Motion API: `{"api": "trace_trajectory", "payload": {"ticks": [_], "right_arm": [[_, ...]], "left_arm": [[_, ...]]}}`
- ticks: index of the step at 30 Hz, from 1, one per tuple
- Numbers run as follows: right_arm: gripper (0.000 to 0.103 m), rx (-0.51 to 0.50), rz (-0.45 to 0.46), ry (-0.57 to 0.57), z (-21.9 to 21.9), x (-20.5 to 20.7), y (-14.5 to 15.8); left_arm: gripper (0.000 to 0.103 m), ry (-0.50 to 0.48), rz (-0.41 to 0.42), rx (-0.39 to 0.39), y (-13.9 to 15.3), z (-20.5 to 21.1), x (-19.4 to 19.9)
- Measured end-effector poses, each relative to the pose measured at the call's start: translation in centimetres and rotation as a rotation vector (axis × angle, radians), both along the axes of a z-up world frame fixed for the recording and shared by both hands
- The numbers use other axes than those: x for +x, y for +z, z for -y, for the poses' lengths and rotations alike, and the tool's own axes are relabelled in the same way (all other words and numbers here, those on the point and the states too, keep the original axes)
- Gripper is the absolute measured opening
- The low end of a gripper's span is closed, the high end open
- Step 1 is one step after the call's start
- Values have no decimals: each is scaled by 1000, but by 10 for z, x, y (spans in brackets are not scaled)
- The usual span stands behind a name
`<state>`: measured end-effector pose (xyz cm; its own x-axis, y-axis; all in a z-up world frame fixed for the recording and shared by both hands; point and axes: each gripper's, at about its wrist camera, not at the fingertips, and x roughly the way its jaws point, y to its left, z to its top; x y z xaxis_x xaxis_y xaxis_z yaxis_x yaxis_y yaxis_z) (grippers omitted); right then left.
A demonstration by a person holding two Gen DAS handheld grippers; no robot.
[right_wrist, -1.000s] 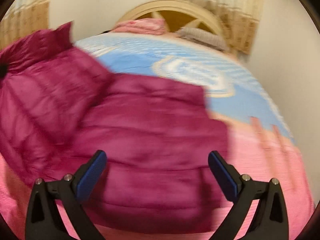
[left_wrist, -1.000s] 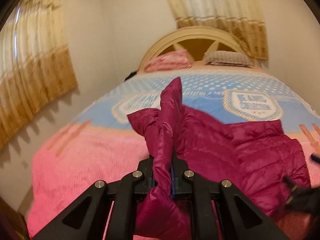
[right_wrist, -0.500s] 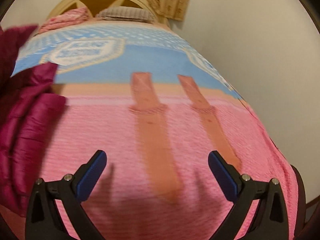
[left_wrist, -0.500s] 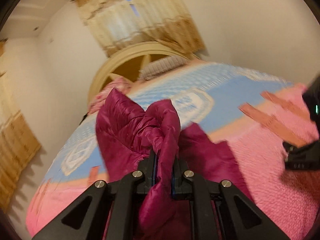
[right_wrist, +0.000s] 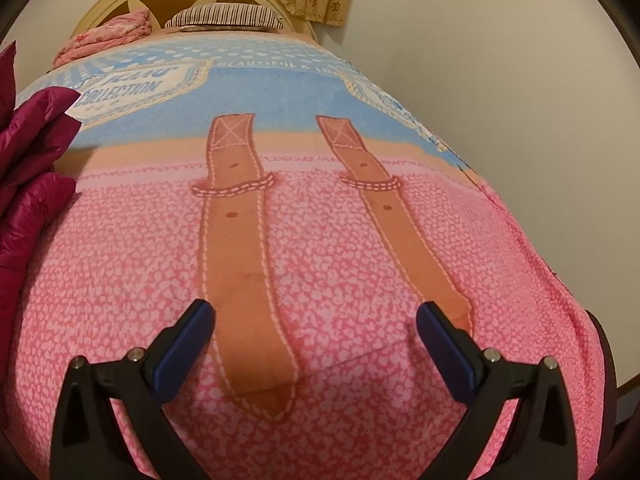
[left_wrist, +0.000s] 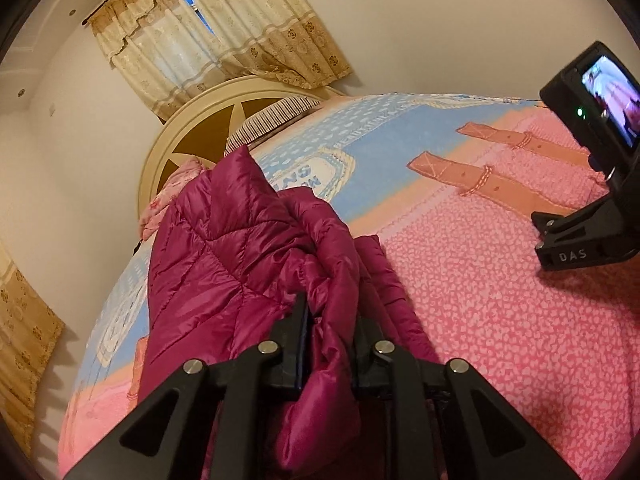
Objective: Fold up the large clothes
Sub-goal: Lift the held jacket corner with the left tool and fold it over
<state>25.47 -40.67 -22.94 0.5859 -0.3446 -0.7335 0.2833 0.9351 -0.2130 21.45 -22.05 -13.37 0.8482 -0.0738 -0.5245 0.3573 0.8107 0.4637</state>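
The left hand-held gripper [left_wrist: 328,320] pinched the jacket [left_wrist: 240,264], bunched above the bed [left_wrist: 500,320]; the right hand-held gripper [right_wrist: 316,320], spread and empty, had it well off to its left

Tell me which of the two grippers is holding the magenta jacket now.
The left gripper holds it: its jaws are shut on a fold of the magenta jacket. The right gripper is wide open over the bedspread, gripping nothing.

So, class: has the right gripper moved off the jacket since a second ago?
Yes. The right gripper now hovers over bare bedspread; the jacket sits at its left edge.
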Motion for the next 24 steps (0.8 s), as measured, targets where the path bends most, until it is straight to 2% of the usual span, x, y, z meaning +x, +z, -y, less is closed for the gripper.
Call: {"api": "trace_trajectory", "payload": {"ticks": [8, 10, 12, 13, 17, 22, 24], "right_arm": [[103, 8, -1, -2, 1, 1, -3], [103, 14, -3, -3, 2, 1, -3], [103, 18, -4, -4, 2, 2, -4], [103, 17, -3, -4, 2, 1, -4], [103, 26, -5, -4, 4, 3, -4], [103, 16, -3, -5, 2, 4, -3], [103, 13, -4, -12, 0, 5, -2]], "left_arm": [[29, -22, -1, -6, 19, 10, -17], [44, -46, 26, -16, 32, 13, -30], [78, -55, 59, -30, 44, 15, -41], [82, -59, 79, -38, 50, 14, -47], [83, -70, 128, -40, 68, 9, -59], [83, -12, 133, -77, 84, -24, -51], [84, 36, 159, -91, 87, -43, -41]]}}
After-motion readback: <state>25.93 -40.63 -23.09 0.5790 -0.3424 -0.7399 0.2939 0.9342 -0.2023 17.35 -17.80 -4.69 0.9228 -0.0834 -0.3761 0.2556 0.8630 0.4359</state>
